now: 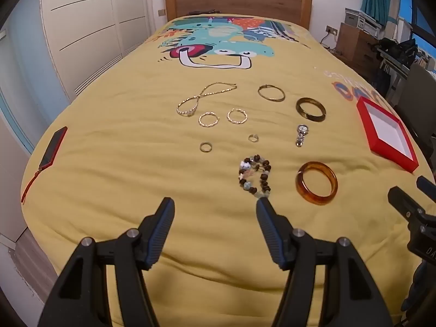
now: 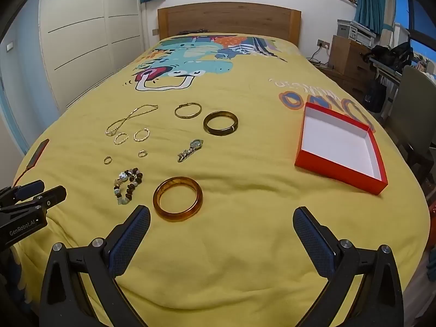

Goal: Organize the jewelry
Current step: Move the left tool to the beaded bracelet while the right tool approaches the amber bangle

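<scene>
Jewelry lies spread on a yellow bedspread (image 1: 136, 179). An amber bangle (image 1: 317, 182) (image 2: 177, 198), a beaded bracelet (image 1: 255, 176) (image 2: 128, 184), a watch (image 1: 301, 134) (image 2: 190, 150), a dark bangle (image 1: 311, 109) (image 2: 220, 123), a thin gold bangle (image 1: 271, 92) (image 2: 188, 110), a gold chain (image 1: 204, 98) (image 2: 130, 120), two gold hoops (image 1: 236, 115) (image 2: 141, 134) and two small rings (image 1: 205, 147) (image 2: 108, 160) are there. An open red box (image 1: 387, 132) (image 2: 342, 147) with a white inside sits at the right. My left gripper (image 1: 215, 207) is open and empty, just before the beads. My right gripper (image 2: 222, 216) is open and empty, near the amber bangle.
A red flat case with a strap (image 1: 53, 150) (image 2: 38, 154) lies at the bed's left edge. A wooden headboard (image 1: 237, 0) stands at the far end. White wardrobes (image 1: 90, 27) are on the left, a desk and chair (image 2: 408, 103) on the right.
</scene>
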`<state>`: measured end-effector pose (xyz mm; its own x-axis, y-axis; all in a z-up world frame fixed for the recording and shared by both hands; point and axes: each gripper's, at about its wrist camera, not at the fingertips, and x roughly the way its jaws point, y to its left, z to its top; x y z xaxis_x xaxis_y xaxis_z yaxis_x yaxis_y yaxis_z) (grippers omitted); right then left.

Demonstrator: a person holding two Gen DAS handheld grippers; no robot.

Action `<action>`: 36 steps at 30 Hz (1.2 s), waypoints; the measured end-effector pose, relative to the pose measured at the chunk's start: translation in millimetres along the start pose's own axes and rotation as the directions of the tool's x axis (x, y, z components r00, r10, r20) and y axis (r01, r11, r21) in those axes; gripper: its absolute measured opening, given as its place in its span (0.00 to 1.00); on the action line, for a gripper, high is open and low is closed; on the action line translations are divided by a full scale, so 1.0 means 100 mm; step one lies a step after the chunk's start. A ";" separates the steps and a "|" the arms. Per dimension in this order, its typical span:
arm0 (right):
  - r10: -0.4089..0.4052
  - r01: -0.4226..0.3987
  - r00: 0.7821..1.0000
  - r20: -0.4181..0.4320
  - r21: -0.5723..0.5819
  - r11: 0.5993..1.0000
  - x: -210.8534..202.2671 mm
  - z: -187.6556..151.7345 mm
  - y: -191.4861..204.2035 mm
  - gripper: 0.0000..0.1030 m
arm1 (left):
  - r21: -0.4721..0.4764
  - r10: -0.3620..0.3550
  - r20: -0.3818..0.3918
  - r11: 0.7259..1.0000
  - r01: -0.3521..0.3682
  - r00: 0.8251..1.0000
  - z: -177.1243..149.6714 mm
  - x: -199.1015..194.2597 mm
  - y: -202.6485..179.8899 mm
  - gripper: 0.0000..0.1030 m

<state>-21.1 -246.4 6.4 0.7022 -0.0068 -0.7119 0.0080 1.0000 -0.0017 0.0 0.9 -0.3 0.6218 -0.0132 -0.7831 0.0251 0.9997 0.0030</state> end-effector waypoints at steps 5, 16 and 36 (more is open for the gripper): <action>-0.002 0.002 1.000 0.005 0.001 1.000 -0.04 0.04 -0.04 0.99 | -0.012 0.019 0.000 1.000 -0.019 1.000 -0.02 -0.02 0.06 0.59; 0.048 -0.049 0.999 -0.023 -0.015 0.999 0.08 -0.01 -0.01 0.99 | -0.041 0.025 -0.061 0.999 -0.027 0.998 -0.03 0.05 0.04 0.59; 0.121 -0.122 0.992 -0.044 -0.006 0.993 0.18 -0.03 0.13 0.99 | -0.080 0.004 -0.101 0.997 -0.012 0.995 -0.06 0.19 0.23 0.59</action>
<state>-10.2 -233.2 -8.2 0.6660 0.1149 -0.7370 -0.0822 0.9934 0.0805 7.8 23.6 -18.9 0.5399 -0.0070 -0.8417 -0.0448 0.9983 -0.0370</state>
